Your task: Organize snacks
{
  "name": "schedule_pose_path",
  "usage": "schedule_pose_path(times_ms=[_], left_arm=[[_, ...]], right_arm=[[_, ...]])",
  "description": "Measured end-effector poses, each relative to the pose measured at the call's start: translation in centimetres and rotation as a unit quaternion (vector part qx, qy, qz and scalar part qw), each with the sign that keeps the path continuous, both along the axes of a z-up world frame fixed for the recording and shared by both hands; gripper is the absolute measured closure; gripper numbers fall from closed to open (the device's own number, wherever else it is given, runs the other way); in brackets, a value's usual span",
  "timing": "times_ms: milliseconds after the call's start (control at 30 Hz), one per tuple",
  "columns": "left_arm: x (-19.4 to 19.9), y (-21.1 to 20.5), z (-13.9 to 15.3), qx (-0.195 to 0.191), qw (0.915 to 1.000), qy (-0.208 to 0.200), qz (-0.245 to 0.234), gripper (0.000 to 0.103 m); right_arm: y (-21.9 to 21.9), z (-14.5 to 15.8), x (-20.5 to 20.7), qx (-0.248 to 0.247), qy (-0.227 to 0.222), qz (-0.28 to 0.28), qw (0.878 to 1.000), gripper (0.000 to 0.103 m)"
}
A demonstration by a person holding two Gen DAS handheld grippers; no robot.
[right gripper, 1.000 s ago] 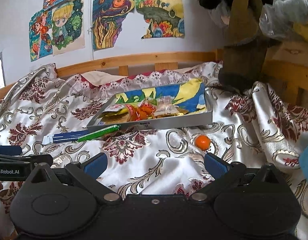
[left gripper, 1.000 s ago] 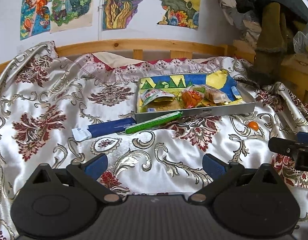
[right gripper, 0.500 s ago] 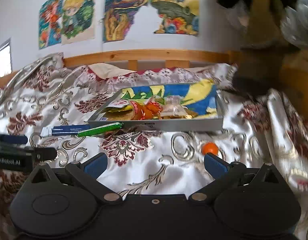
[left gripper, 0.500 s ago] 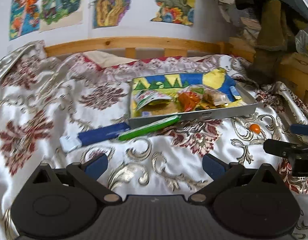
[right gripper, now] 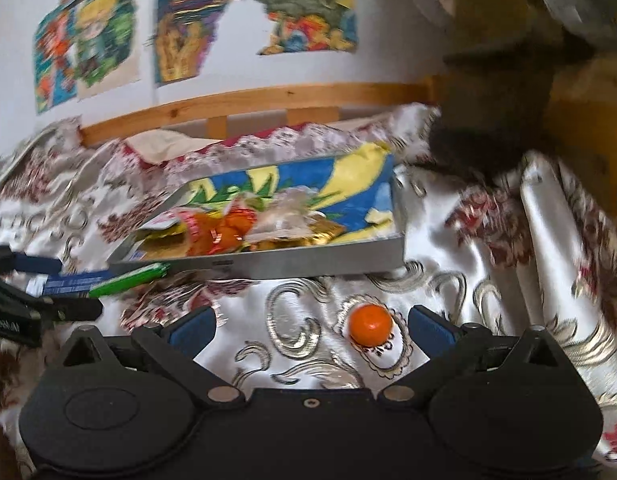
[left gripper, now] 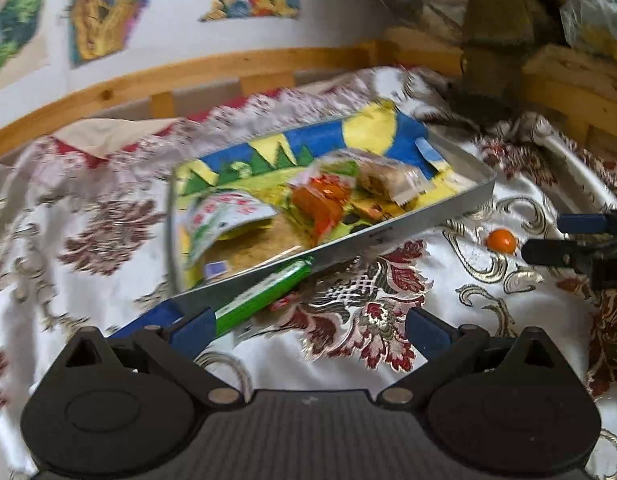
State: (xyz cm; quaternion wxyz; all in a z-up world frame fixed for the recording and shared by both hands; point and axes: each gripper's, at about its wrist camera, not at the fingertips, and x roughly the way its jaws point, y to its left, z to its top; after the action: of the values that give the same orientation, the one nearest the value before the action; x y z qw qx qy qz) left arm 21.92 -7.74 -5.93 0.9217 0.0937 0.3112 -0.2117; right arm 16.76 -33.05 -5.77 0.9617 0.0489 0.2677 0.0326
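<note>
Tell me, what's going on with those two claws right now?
Left gripper and right gripper open, empty. Right nearing small orange fruit; green stick pack and blue pack outside snack tray. Nothing blocking.

Bare patterned bedspread (right gripper: 300,344) lies open between the right gripper's (right gripper: 310,330) spread fingers and the grey tray (right gripper: 308,266), broken only by a small orange fruit (right gripper: 369,323). A green packet (left gripper: 264,296) and a blue packet (right gripper: 74,280) lie against the tray's front wall near the left gripper (left gripper: 308,330).
</note>
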Motion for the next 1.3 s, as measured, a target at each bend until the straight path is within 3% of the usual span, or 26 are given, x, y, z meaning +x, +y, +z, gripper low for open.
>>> schedule_pose_path(times_ms=[100,167,233,400,567,733,933,1000,1300], left_arm=[[1.2,-0.7,-0.4,0.006,0.9999,0.0,-0.015,0.007],[2.0,-1.0,-0.6,0.008,0.9996,0.006,-0.027,0.021],[2.7,-1.3,-0.8,0.018,0.9993,0.015,-0.03,0.029],[3.4,-1.6,-0.8,0.021,0.9986,0.013,-0.047,0.04],[3.9,-3.0,-0.9,0.044,0.9971,0.008,-0.063,0.058],[4.4,-4.0,-0.6,0.048,0.9969,0.002,-0.063,0.06],[4.5,-5.0,-0.7,0.055,0.9968,0.003,-0.057,0.074],[4.2,-5.1,-0.6,0.055,0.997,-0.003,-0.055,0.084],[2.1,-4.1,-0.1,0.028,0.9989,-0.008,-0.036,0.087]], right_arm=[[-0.4,-0.7,1.1,0.003,0.01,-0.003,1.0,0.012],[-0.4,-1.1,1.8,0.0,0.015,-0.002,1.0,0.015],[-0.5,-1.6,2.4,-0.007,0.022,-0.009,1.0,0.019],[-0.9,-2.5,3.6,-0.018,0.04,-0.057,0.997,0.026],[-1.3,-3.4,4.7,-0.005,0.05,-0.068,0.996,0.035],[-1.7,-3.6,5.1,0.02,0.051,-0.084,0.995,0.045],[-2.2,-4.0,5.3,0.039,0.064,-0.098,0.992,0.059],[-2.1,-4.0,5.2,0.036,0.064,-0.097,0.993,0.067],[0.7,-2.9,3.7,0.014,0.042,-0.064,0.997,0.068]])
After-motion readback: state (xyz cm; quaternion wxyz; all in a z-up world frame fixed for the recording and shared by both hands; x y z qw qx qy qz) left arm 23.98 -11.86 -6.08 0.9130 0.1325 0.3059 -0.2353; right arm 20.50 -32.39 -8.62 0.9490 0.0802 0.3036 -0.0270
